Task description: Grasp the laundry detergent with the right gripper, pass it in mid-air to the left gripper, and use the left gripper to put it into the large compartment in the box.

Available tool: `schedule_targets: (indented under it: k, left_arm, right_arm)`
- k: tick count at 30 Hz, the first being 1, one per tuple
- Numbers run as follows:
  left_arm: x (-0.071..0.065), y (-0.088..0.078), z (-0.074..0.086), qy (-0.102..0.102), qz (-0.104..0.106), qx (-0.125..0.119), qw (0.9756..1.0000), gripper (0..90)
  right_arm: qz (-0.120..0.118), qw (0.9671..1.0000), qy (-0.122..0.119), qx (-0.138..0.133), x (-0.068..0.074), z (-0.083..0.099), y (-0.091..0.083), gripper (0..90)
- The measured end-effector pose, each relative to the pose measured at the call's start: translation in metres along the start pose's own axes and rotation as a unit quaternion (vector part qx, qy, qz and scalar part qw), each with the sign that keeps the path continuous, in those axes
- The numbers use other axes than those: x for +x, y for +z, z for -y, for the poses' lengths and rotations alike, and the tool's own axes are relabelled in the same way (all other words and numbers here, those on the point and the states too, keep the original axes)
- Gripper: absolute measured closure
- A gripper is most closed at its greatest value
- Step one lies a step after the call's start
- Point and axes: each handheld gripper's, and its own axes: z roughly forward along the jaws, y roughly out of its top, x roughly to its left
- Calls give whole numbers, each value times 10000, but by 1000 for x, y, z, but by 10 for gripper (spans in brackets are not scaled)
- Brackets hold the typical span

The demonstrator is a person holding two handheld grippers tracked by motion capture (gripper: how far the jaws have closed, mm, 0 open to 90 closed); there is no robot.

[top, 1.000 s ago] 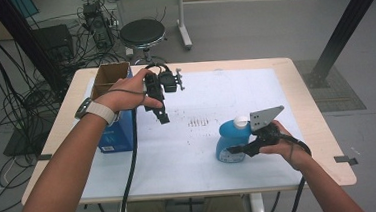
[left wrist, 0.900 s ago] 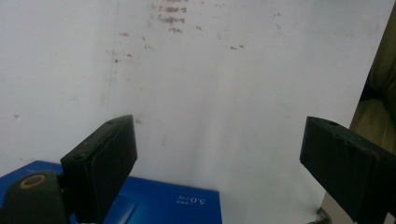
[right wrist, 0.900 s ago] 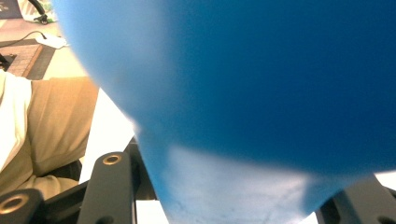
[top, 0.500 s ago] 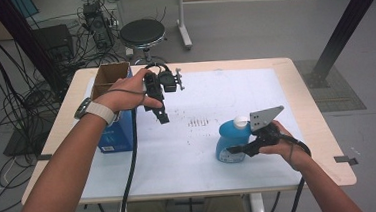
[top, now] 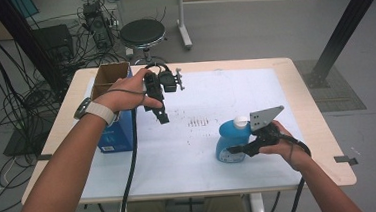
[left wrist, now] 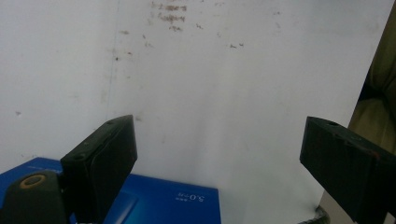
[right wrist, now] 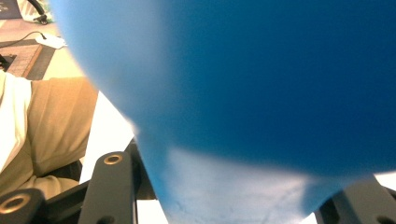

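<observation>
Right gripper (top: 236, 150): lower right of the high view; jaws clamped on the blue bottle, one jaw on either flank in the right gripper view, grey three-cornered plate on top.
Blue bottle (top: 228, 142): white cap (top: 241, 122) uppermost, standing on the white mat right of centre, near the front edge; its blue body (right wrist: 243, 84) looms close and blurred across the right gripper view.
Left gripper (top: 160, 115): upper left of centre in the high view, raised above the mat, tips pointing down and toward the person; jaws spread wide, nothing between them in the left gripper view.
Blue box (top: 115, 136): left part of the mat, just under the left wrist; its top corner (left wrist: 159, 200) sits at the lower left of the left gripper view.
Cardboard box (top: 110, 77): open, behind the blue box, upper left of the table.
White mat (top: 189, 156): covers most of the table (top: 324, 141); faint dark marks at centre.
Step in hand (judged): bottle secured by the right gripper, not yet lifted clear; left gripper idle and waiting.
Next move (judged): a steady, upright lift or shift of the bottle, grip kept firm on the rounded, smooth body; the left gripper's likely target is the cap or the boxes, which one cannot be told.
</observation>
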Motion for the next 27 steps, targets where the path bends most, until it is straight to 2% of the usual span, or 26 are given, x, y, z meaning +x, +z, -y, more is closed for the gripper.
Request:
schedule_targets:
  k: [27]
  left_arm:
    - [0, -1, 2, -27, -20, -30, 10000, 114]
  right_arm:
    - [-28, 10000, 73, -35, -1, 1, 0, 439]
